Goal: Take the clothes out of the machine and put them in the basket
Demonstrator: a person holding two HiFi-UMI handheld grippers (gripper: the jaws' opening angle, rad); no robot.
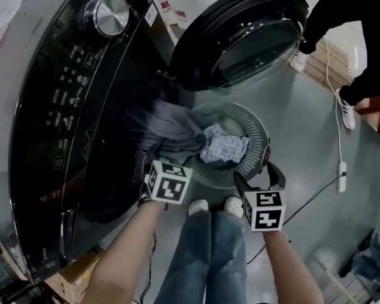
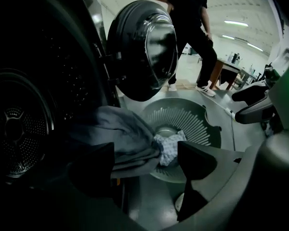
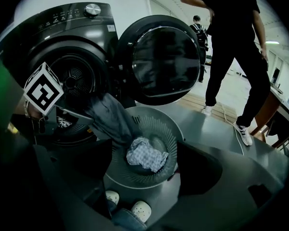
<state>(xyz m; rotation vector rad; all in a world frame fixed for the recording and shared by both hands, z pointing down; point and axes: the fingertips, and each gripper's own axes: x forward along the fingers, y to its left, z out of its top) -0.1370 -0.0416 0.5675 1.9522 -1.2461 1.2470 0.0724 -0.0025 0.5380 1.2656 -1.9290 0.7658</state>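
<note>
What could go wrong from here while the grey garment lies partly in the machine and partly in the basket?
The grey garment hangs from the machine into the basket, and the left gripper and the right gripper are open and empty, so it may slide onto the floor. A grab at it could also catch the checked cloth and lift it back out. The open door hangs close above; a raised gripper might knock it.

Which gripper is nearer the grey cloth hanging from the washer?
Left. The left gripper hovers right by the grey cloth; the right gripper is farther, beside the round grey basket.
</note>
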